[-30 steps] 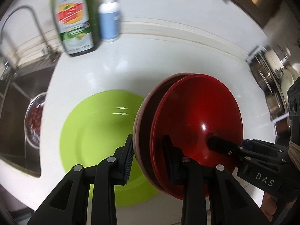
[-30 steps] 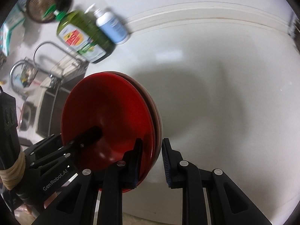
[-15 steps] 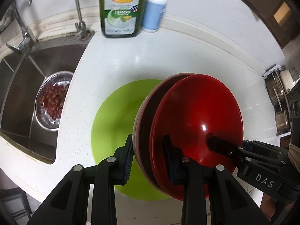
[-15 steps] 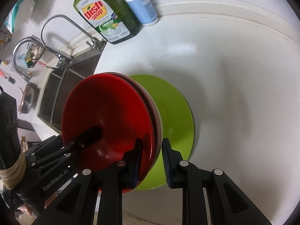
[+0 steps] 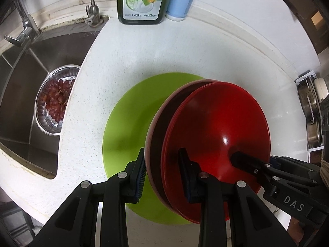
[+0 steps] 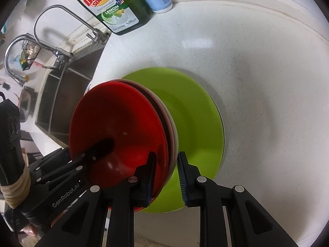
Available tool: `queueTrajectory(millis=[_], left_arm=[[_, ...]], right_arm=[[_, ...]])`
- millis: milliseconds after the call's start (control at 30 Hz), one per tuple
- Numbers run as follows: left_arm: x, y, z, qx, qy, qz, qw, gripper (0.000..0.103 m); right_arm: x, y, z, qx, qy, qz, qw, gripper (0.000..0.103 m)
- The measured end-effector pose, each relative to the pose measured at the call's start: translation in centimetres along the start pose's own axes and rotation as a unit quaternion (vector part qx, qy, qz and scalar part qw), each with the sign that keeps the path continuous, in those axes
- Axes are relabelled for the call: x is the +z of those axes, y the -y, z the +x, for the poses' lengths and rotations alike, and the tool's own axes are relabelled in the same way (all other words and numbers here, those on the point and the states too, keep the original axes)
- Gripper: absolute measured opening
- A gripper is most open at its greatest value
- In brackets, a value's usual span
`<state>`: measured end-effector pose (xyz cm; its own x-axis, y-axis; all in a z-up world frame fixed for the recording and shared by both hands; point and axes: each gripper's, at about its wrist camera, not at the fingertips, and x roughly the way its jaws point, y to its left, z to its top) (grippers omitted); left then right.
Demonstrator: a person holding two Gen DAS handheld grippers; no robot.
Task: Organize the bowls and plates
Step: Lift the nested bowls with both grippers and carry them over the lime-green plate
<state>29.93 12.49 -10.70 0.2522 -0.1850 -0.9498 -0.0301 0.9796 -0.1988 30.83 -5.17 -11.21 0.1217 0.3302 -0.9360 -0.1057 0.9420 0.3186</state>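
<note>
Red bowls (image 5: 216, 123) in both tongs (image 5: 162, 174) (image 6: 166, 177), green plate (image 5: 131, 113) nearer (sharper)

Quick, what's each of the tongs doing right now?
Left tongs: shut on the stacked red plates.
Right tongs: shut on the same stack, opposite edge.

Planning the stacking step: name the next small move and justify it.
Probably lower the stack of red bowls onto the green plate. The left gripper and right gripper both grip its rim, and the plate lies flat on the counter behind it.
</note>
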Motion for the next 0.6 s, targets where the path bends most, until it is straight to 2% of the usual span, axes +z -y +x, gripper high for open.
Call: queueTrajectory(millis=[433,533,600], left_arm=[[0.16,-0.38,0.74,-0.017,-0.005,0.001,0.9998,0.031],[0.32,-0.30,0.65,-0.015,0.000,0.005,0.9999,0.038],[0.37,-0.18,0.36,-0.005,0.013,0.015,0.9998,0.049]], right_arm=[[0.31,-0.35,0.57,-0.008,0.002,-0.002,1.000,0.026],[0.30,-0.33,0.39,-0.005,0.014,-0.002,1.000,0.032],[0.13,-0.37,-0.08,-0.013,0.030,-0.005,0.999,0.040]])
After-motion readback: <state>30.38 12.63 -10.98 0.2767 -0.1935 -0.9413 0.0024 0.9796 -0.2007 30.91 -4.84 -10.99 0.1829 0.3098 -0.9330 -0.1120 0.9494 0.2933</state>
